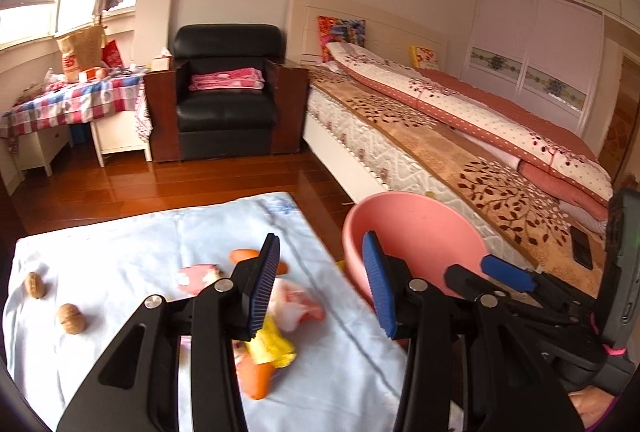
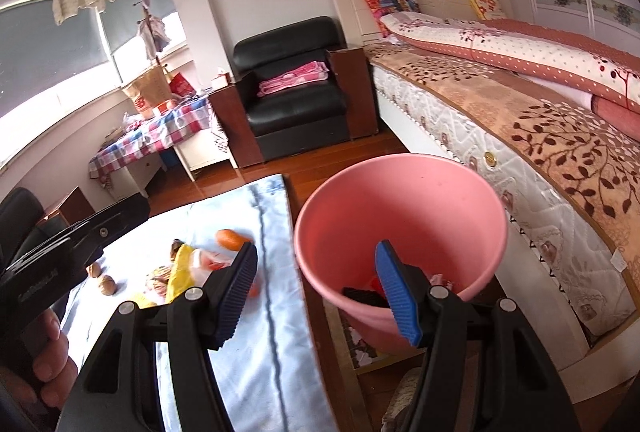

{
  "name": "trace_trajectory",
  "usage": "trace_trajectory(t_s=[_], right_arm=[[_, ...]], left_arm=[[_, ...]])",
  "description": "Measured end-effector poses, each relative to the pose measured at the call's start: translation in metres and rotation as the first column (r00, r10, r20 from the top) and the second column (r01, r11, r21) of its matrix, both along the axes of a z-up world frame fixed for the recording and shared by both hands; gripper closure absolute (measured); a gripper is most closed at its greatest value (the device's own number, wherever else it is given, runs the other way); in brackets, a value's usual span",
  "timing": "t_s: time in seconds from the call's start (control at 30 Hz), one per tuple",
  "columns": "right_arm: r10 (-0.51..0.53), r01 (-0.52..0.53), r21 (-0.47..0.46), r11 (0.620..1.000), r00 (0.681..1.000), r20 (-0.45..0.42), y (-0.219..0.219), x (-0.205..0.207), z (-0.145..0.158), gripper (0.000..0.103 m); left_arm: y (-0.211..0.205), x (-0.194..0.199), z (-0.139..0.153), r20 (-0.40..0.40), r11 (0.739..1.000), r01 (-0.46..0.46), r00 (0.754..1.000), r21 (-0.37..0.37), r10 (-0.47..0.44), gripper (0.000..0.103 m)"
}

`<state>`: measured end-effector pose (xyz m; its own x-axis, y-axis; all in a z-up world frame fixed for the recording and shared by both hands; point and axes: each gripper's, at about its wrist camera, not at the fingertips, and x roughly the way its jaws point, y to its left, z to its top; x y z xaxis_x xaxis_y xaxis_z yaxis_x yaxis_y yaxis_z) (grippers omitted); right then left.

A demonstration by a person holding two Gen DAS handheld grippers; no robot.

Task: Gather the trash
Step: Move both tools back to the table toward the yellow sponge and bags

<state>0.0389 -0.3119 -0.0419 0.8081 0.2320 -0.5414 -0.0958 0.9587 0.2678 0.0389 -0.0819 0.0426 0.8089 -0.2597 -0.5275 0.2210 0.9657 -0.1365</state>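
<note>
Both tongs are standing wide with nothing between the pads: the left gripper (image 1: 320,284) is hanging over the cloth (image 1: 120,264), the right gripper (image 2: 320,292) is sitting at the edge of the bin (image 2: 400,200).

Trash is lying in a loose heap mid-cloth: a yellow wrapper (image 1: 272,344), a pink wrapper (image 1: 196,276), crumpled pink-white scraps (image 1: 296,304) and orange pieces (image 1: 256,376). Two walnuts (image 1: 71,318) are lying apart from it, toward the cloth's left edge. The bin is standing just off the cloth's right edge, beside the bed (image 1: 440,136), and already holding some scraps at the bottom.

The step in hand seems to be picking the next piece. Doing it well probably means lowering the left tongs straight onto one wrapper, pinching its raised, crumpled part rather than a flat edge, and keeping the pads off the cloth so it is not dragged along. Carrying the piece fully past the rim before letting go should stop light scraps drifting out. The walnuts may roll, so they want a centred squeeze.
</note>
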Motion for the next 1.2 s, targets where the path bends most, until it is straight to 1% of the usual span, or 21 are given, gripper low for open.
trace_trajectory(t_s=[0.2, 0.4, 0.77, 1.0, 1.1, 1.2], right_arm=[[0.051, -0.051, -0.001, 0.999, 0.999, 0.006, 0.018, -0.006, 0.001, 0.042], [0.086, -0.086, -0.010, 0.996, 0.996, 0.023, 0.037, -0.011, 0.006, 0.042], [0.153, -0.153, -0.009, 0.988, 0.988, 0.031, 0.064, -0.013, 0.004, 0.042], [0.181, -0.181, -0.011, 0.983, 0.983, 0.014, 0.076, -0.009, -0.001, 0.042], [0.198, -0.198, -0.009, 0.980, 0.980, -0.006, 0.080, -0.004, -0.006, 0.042], [0.213, -0.213, -0.011, 0.977, 0.977, -0.021, 0.083, -0.002, -0.013, 0.042]], left_arm=[[0.033, -0.008, -0.006, -0.009, 0.998, -0.065, 0.998, 0.002, 0.065, 0.060], [0.061, -0.016, -0.013, -0.005, 0.991, -0.128, 0.992, 0.038, 0.128, 0.060], [0.104, -0.026, -0.025, -0.034, 0.980, -0.199, 0.979, 0.022, 0.200, 0.060], [0.116, -0.034, -0.035, -0.054, 0.974, -0.224, 0.973, 0.026, 0.225, 0.060], [0.115, -0.035, -0.045, -0.082, 0.975, -0.218, 0.972, 0.042, 0.221, 0.060], [0.108, -0.033, -0.053, -0.113, 0.979, -0.198, 0.973, 0.040, 0.201, 0.060]])
